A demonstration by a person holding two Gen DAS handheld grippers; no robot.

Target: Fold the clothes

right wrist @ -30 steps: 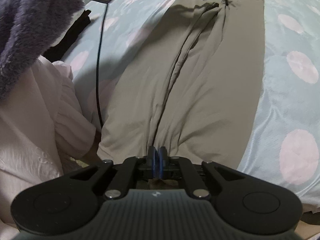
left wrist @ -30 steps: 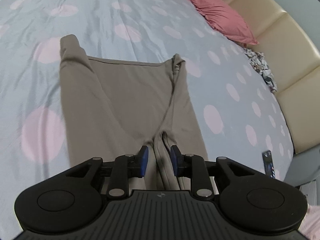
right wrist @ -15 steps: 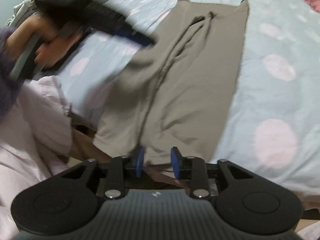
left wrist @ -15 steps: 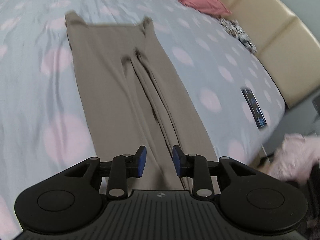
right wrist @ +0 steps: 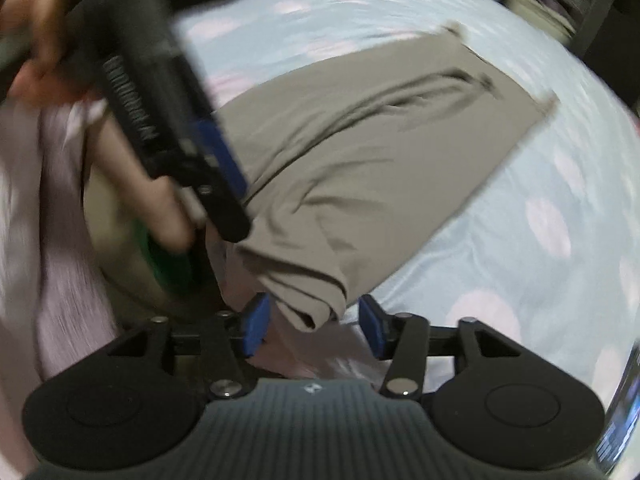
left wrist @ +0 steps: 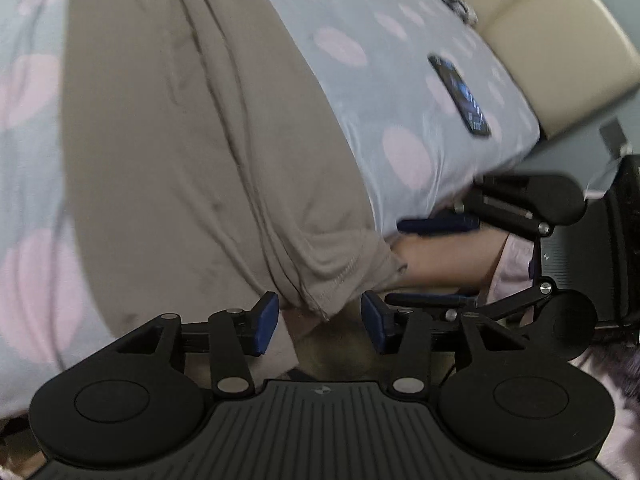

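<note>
Taupe trousers (left wrist: 180, 160) lie flat along the dotted bed, waist far away, leg hems at the near bed edge. My left gripper (left wrist: 320, 322) is open, and one stitched hem (left wrist: 340, 276) hangs just ahead of the gap between its blue pads. In the right wrist view my right gripper (right wrist: 313, 326) is open too, with a folded hem corner (right wrist: 312, 312) drooping between its fingers. The trousers (right wrist: 380, 140) stretch away toward the upper right. The right gripper (left wrist: 432, 260) also shows at the left view's right side, and the blurred left gripper (right wrist: 232, 200) crosses the right view.
The light blue sheet (left wrist: 360, 20) with pink dots covers the bed. A dark phone (left wrist: 460, 96) lies on it near the right edge, by a beige padded panel (left wrist: 560, 40). A person's hand (right wrist: 36, 60) and pale pink clothing (right wrist: 40, 260) fill the right view's left.
Both grippers have drawn back from the trousers' middle to the hems at the bed edge. The right gripper went from shut to open, and both now stand wider.
</note>
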